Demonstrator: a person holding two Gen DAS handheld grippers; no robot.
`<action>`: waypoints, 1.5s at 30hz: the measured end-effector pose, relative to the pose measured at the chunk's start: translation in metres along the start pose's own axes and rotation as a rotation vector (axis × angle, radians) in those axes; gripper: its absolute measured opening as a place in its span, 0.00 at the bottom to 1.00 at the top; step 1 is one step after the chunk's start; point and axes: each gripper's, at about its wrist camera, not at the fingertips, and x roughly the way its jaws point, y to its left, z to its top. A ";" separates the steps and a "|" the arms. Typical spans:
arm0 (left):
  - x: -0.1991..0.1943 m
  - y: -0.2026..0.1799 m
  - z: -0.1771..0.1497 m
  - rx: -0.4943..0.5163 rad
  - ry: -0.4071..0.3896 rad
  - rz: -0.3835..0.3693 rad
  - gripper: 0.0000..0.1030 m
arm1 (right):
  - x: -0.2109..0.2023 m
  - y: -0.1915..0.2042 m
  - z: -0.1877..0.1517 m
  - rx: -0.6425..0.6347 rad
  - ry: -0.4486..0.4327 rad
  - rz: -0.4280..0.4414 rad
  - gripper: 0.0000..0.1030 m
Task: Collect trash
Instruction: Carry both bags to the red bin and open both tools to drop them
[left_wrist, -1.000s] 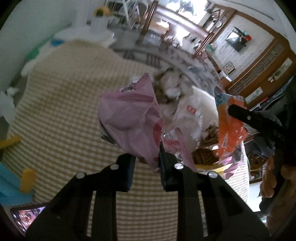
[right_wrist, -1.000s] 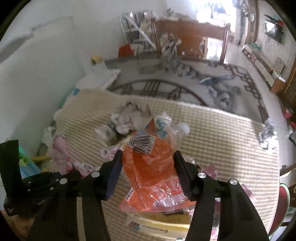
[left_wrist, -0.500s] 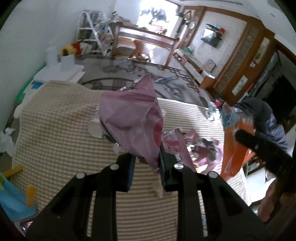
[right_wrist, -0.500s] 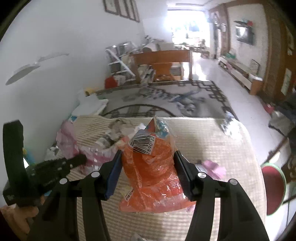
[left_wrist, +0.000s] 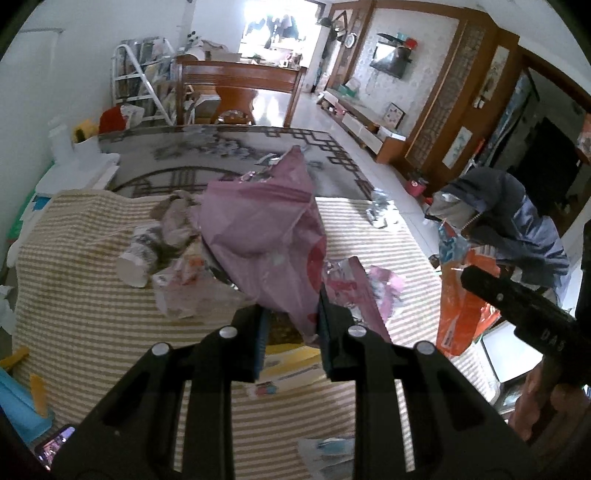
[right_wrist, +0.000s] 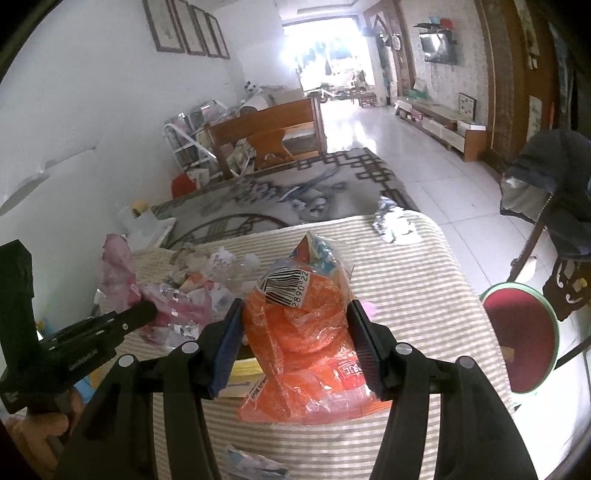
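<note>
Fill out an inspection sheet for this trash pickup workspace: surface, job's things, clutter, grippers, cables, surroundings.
Surface: table under a beige striped cloth, littered.
Job's things: pink plastic bag and orange plastic bag with a barcode label, both lifted off the cloth.
Clutter: pile of wrappers at the far left of the cloth; crumpled foil wrapper at the far corner; yellow-edged packet under the left gripper.
Grippers: left gripper shut on the pink plastic bag; right gripper shut on the orange plastic bag.
Cables: nothing seen.
Surroundings: patterned rug, wooden bench, red stool, jacket draped on a chair.
</note>
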 end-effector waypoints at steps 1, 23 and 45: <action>0.001 -0.005 0.001 0.004 -0.001 -0.001 0.22 | -0.001 -0.006 0.000 0.004 0.000 -0.001 0.53; 0.084 -0.204 0.005 0.172 0.086 -0.163 0.22 | -0.055 -0.230 -0.002 0.237 -0.013 -0.172 0.54; 0.172 -0.333 0.003 0.322 0.226 -0.244 0.50 | -0.048 -0.353 -0.007 0.415 0.021 -0.214 0.57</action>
